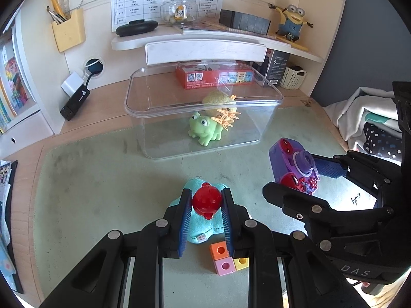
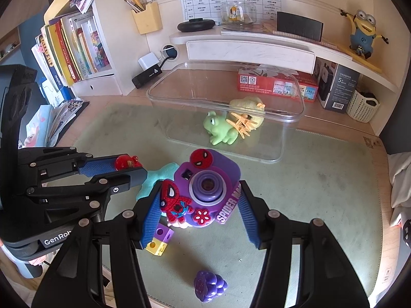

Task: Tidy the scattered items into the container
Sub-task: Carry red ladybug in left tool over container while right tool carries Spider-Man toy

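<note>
Clamped between the ribbed blue pads of the left gripper (image 1: 206,206) is a glossy red plastic ball-shaped toy (image 1: 207,201), held above a flat teal plush piece (image 1: 203,228) that lies on the pale green desk mat (image 1: 102,179). Just below the pads, a cluster of small cubes with round holes, orange, pink and yellow (image 1: 226,258), is seen on the mat. The right gripper (image 2: 200,210) is closed on a purple plastic toy camera with Spider-Man decorations (image 2: 208,187), its blue pads pressed to the camera's two sides. Nearest the right wrist camera, a bumpy purple grape-shaped toy (image 2: 209,286) rests alone on the mat, with open mat to its right. Beyond both grippers, a bare strip of mat is left before the clear rectangular plastic container (image 1: 203,107), whose rounded rim is uncovered. Inside it, a soft green frog figure (image 1: 204,128), an orange spiky plastic piece (image 1: 227,118) and a yellowish textured lump (image 1: 218,98) are gathered near the middle, with free floor on either side. Behind the container, a red printed cardboard box (image 1: 215,77) is set against the desk's raised shelf (image 1: 179,38).
</note>
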{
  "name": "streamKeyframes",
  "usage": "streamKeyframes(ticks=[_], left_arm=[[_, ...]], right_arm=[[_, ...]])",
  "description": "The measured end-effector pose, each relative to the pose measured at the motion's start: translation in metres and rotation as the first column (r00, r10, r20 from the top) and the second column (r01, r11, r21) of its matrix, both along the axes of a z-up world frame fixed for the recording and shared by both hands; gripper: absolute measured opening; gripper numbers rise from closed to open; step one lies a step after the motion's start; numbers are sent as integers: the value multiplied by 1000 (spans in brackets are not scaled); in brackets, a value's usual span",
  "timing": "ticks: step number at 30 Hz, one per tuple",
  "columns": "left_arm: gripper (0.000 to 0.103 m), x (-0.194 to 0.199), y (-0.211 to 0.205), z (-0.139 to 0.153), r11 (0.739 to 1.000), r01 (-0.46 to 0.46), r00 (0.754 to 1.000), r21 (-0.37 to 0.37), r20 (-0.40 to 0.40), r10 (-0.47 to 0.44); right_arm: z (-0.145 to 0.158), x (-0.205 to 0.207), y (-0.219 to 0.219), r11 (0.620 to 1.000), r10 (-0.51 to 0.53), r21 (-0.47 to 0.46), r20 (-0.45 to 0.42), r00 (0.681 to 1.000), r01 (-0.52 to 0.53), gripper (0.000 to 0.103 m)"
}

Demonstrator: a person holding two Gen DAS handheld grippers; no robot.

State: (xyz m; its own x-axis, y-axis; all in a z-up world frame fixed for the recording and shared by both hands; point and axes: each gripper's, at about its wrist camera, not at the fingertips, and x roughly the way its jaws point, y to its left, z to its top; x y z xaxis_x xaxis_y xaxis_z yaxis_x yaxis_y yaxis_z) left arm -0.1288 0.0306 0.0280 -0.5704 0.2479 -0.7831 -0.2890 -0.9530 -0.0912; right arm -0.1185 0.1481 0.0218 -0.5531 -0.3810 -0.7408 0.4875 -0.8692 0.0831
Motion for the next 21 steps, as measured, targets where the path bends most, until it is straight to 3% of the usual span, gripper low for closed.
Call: streamKeyframes(ticks=[21], left_arm=[[21, -29, 9, 35, 1000, -14, 994, -13, -107, 12]], right_arm=[[35, -29, 6, 1000, -19, -19, -82, 996, 17, 53]])
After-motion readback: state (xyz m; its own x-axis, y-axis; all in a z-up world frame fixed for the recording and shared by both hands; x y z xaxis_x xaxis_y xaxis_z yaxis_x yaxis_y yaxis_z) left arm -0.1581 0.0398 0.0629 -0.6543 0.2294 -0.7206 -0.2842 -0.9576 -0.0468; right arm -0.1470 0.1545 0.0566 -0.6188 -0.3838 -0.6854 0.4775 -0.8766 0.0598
